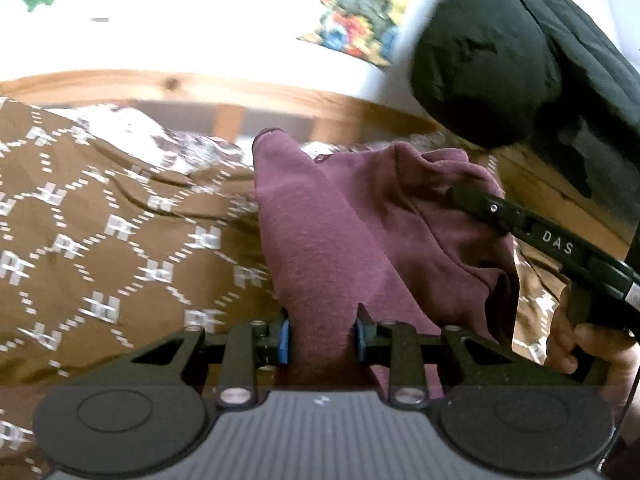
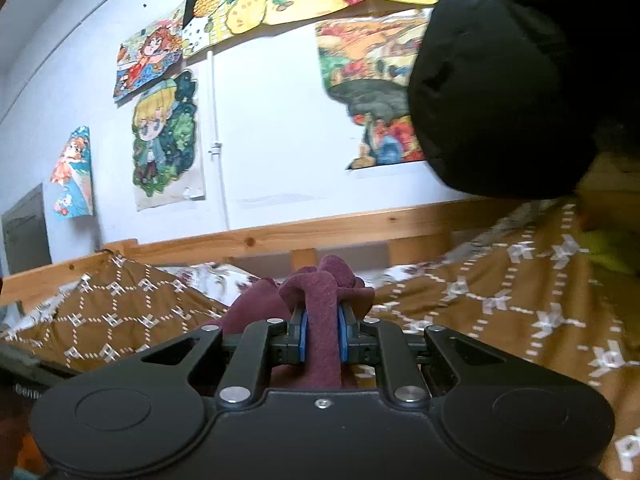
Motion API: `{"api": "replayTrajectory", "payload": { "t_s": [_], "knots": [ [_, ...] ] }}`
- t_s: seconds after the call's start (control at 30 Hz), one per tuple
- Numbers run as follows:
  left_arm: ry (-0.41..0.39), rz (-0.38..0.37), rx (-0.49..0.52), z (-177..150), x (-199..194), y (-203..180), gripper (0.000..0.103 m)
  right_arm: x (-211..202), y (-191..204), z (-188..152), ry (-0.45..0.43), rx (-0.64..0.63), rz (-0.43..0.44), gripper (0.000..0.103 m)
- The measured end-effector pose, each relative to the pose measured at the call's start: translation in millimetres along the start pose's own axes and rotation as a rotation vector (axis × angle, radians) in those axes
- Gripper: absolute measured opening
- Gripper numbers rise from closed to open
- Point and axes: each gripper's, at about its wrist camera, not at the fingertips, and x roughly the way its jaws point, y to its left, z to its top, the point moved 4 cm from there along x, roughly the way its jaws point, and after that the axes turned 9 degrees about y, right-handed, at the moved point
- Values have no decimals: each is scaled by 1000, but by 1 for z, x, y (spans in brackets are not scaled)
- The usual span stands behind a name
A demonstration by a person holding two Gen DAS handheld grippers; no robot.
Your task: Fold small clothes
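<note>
A maroon garment (image 1: 340,232) is held up above a bed, over a brown bedspread (image 1: 100,240) printed with a white lattice pattern. In the left wrist view the cloth is seen as a long band that runs away from the camera toward the wooden bed rail (image 1: 180,84), its far end standing up in a rounded tip; to the right it is gathered into loose folds.

The left gripper (image 1: 323,334) is clamped on the near end of that band, the blue pads (image 1: 284,340) pressed against the cloth on both sides. The right gripper (image 2: 322,334) is likewise closed on a narrow, bunched strip of the same garment (image 2: 320,320), which rises upright between its blue pads and curls over just beyond them. In the left wrist view the right gripper's black finger (image 1: 500,212) is seen entering from the right and reaching into the gathered folds, with a hand (image 1: 592,344) on its handle.

A large black padded shape (image 2: 500,92) hangs at the upper right of both views, close to the lenses, and part of the wall and bed is hidden by it. Colourful drawings (image 2: 168,136) are fixed to the white wall behind the rail. A white patterned sheet (image 2: 208,276) is exposed beyond the bedspread.
</note>
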Motion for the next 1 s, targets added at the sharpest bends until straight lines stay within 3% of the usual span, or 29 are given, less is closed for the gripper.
{"api": "replayTrajectory", "payload": {
  "t_s": [0.23, 0.37, 0.47, 0.57, 0.7, 0.83, 1.0],
  "knots": [
    [-75, 138, -91, 18, -14, 60, 32, 70, 49, 29, 18, -43, 97, 15],
    [-60, 221, -147, 19, -12, 92, 33, 120, 69, 36, 52, -52, 139, 15],
    [10, 252, -187, 13, -4, 109, 33, 156, 75, 26, 117, -10, 160, 15],
    [82, 236, -248, -1, 4, 123, 36, 182, 75, 5, 201, 38, 152, 15],
    [88, 246, -262, -6, 4, 127, 44, 194, 57, -25, 257, 155, 110, 18],
    [98, 258, -260, -5, 7, 123, 50, 189, 41, -36, 276, 214, 85, 37],
    [119, 263, -271, -6, 10, 120, 75, 166, 38, -39, 254, 212, 41, 59]
  ]
}}
